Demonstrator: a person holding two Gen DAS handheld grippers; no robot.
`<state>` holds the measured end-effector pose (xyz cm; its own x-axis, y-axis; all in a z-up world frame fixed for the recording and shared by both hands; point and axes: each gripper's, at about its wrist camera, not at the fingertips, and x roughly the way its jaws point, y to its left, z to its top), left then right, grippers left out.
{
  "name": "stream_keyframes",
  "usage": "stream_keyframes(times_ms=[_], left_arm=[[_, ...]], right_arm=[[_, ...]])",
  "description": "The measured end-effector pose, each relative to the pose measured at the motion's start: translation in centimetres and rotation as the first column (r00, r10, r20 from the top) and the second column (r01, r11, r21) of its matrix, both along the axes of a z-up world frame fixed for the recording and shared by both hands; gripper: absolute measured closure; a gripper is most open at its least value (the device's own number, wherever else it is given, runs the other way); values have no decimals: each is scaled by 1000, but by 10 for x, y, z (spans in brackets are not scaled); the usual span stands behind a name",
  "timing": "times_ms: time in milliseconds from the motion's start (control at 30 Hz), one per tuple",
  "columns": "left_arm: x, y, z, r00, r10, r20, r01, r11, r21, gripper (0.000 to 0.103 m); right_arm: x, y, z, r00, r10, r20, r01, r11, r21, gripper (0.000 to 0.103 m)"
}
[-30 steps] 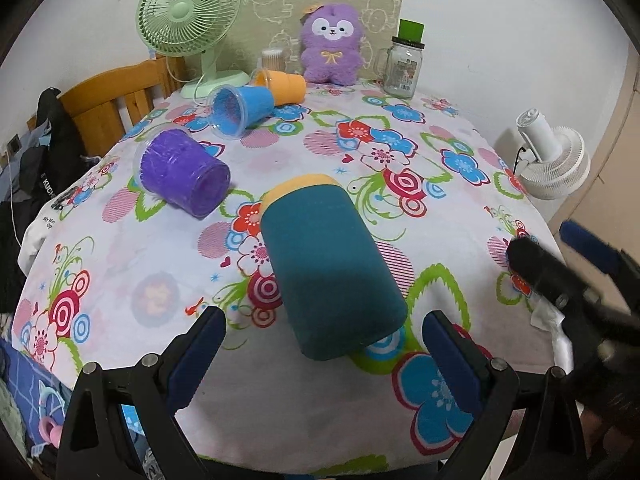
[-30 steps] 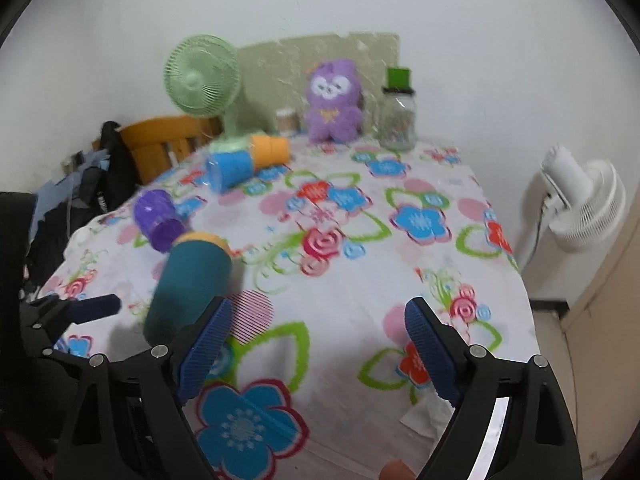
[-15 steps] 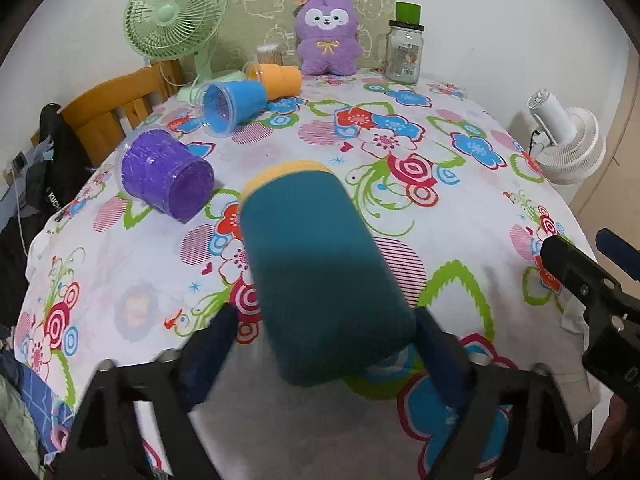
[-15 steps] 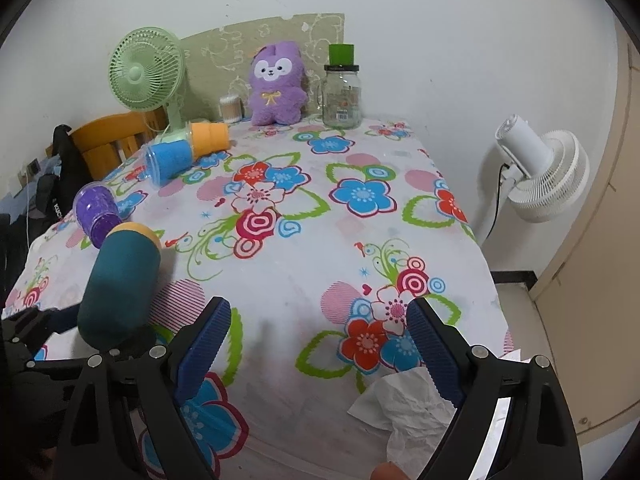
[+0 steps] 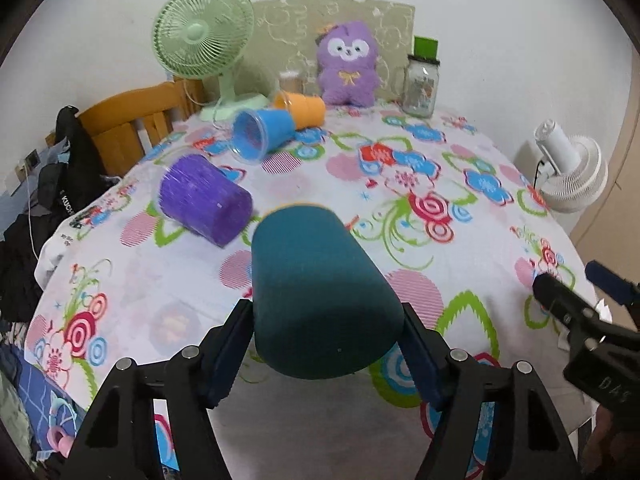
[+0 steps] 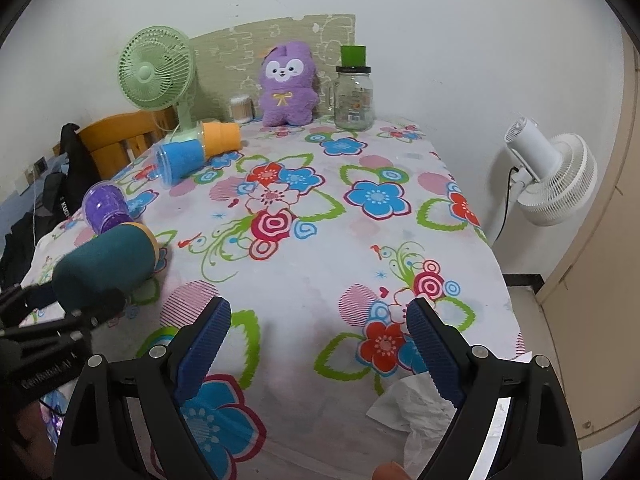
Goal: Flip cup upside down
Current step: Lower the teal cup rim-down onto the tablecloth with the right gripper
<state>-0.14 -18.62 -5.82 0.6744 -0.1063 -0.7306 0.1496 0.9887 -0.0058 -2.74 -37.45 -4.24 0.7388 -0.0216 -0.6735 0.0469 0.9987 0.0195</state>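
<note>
A teal cup with a yellow rim (image 5: 320,296) lies on its side, its base toward me. My left gripper (image 5: 326,354) is shut on the base end of it; both blue pads press its sides. In the right wrist view the teal cup (image 6: 104,266) is at the left, tilted, its rim end by the cloth. My right gripper (image 6: 320,344) is open and empty over the flowered tablecloth (image 6: 320,264) near the front edge.
A purple cup (image 5: 204,200), a blue cup (image 5: 262,136) and an orange cup (image 5: 302,109) lie on their sides at the left and back. A green fan (image 5: 208,36), a purple plush (image 5: 348,70) and a glass jar (image 5: 420,88) stand at the back. Crumpled tissue (image 6: 416,412) lies at the front right edge.
My left gripper has moved forward around the teal cup and shut on its base end. The right gripper has swung right, staying open.
</note>
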Motion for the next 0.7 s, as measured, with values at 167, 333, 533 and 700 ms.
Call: stream_keyframes(times_ms=[167,333,533,700], left_arm=[[-1,8,10,1000,17,25,-16,1000,-13,31],[-3,14,18,999,25,45,-24,999,-21,32],[-6,20,26,997,35,64,-34,999,-31,33],[-6,24,31,996,41,73,-39,998,-41,34]], right_arm=[[1,8,2,1000,21,4,-20,1000,-10,12],[2,14,4,999,33,6,-33,999,-15,12],[2,19,6,999,45,9,-45,999,-21,12],[2,22,7,998,56,10,-56,998,-24,12]])
